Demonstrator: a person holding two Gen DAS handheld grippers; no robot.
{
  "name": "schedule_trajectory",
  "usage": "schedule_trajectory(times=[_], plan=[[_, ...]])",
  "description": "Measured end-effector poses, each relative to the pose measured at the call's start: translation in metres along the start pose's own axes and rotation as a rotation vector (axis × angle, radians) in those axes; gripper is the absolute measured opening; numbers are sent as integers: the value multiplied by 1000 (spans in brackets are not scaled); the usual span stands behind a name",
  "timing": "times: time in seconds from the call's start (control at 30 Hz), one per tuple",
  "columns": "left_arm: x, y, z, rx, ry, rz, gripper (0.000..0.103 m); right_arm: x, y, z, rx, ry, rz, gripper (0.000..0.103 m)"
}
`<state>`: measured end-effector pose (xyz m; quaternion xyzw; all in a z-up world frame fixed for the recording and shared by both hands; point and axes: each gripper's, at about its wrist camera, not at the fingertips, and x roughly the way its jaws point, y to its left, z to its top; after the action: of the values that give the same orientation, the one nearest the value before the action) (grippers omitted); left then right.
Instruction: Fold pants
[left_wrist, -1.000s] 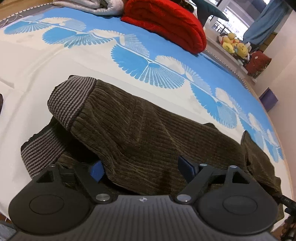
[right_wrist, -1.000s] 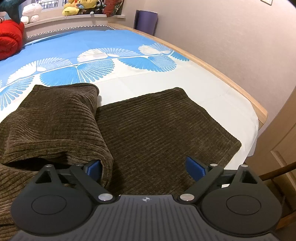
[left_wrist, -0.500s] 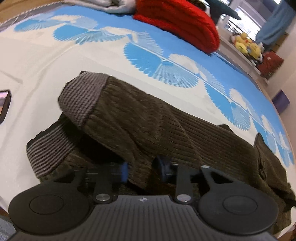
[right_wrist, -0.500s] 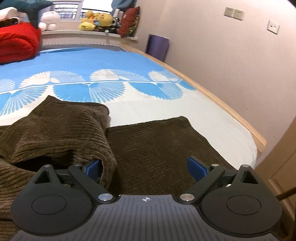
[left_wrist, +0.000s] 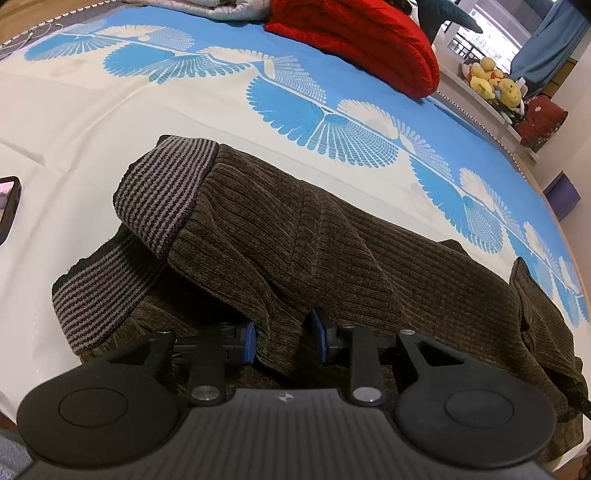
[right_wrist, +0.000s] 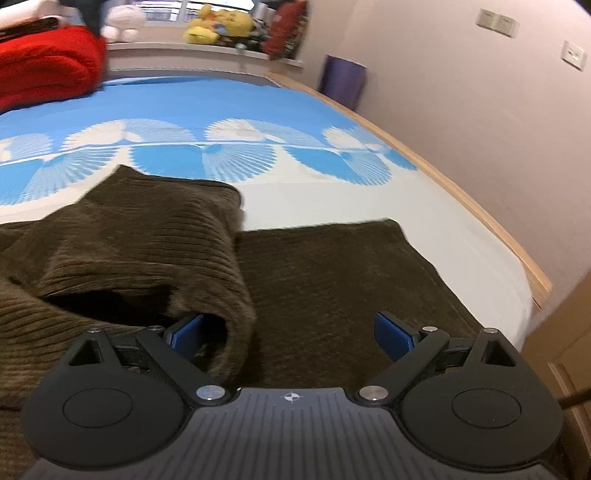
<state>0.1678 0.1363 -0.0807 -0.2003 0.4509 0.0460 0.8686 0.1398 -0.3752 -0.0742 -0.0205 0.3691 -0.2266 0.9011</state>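
Dark brown corduroy pants (left_wrist: 332, 251) with a grey striped waistband (left_wrist: 162, 192) lie on the bed, one half lifted over the other. My left gripper (left_wrist: 284, 338) is shut on a fold of the pants' near edge, close to the waistband. In the right wrist view the pants' leg ends (right_wrist: 332, 280) lie flat, with the upper leg (right_wrist: 147, 243) bunched over the lower. My right gripper (right_wrist: 291, 332) is open; its left finger sits under the upper leg's edge, its right finger over the flat lower leg.
The bed sheet (left_wrist: 92, 110) is white and blue with fan patterns. A red blanket (left_wrist: 362, 40) and grey bedding (left_wrist: 207, 7) lie at the far side. A phone (left_wrist: 7, 206) lies at the left. The bed's wooden edge (right_wrist: 480, 221), wall and purple bin (right_wrist: 341, 83) are right.
My left gripper closed from wide open onto the pants' fold. My right gripper stayed open and tilted up, with the leg edge still over its left finger.
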Motion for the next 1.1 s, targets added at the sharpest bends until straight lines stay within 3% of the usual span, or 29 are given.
schedule_trajectory(times=[0.1, 0.2, 0.27, 0.43, 0.63, 0.67, 0.7, 0.73, 0.77, 0.87, 0.97, 1.1], plan=[[0, 0, 0, 0, 2, 1, 33, -10, 8, -1, -58, -63, 56, 95], [1, 0, -1, 4, 3, 4, 33, -15, 24, -1, -148, -104, 54, 97], [1, -1, -1, 6, 2, 6, 33, -15, 37, -3, -220, -111, 30, 97], [1, -1, -1, 7, 4, 6, 33, -15, 64, -4, -333, -133, 66, 98], [2, -2, -1, 14, 7, 11, 33, -13, 107, -14, -520, -125, 181, 93], [2, -2, -1, 14, 7, 10, 33, -12, 111, -15, -539, -124, 200, 77], [2, -1, -1, 14, 7, 8, 33, -11, 114, -14, -545, -110, 227, 51], [2, -1, -1, 13, 9, 4, 33, -10, 116, -12, -530, -86, 260, 36], [2, 0, -1, 12, 10, 2, 33, -9, 115, -9, -499, -62, 291, 11], [2, 4, 0, 10, 17, -7, 33, -12, 100, 8, -336, -90, 281, 0], [0, 4, -1, 13, 16, -12, 33, -11, 69, 23, -107, -109, 235, 0], [0, 3, -2, 18, 13, -9, 34, 0, 36, 25, 37, -58, 216, 4]])
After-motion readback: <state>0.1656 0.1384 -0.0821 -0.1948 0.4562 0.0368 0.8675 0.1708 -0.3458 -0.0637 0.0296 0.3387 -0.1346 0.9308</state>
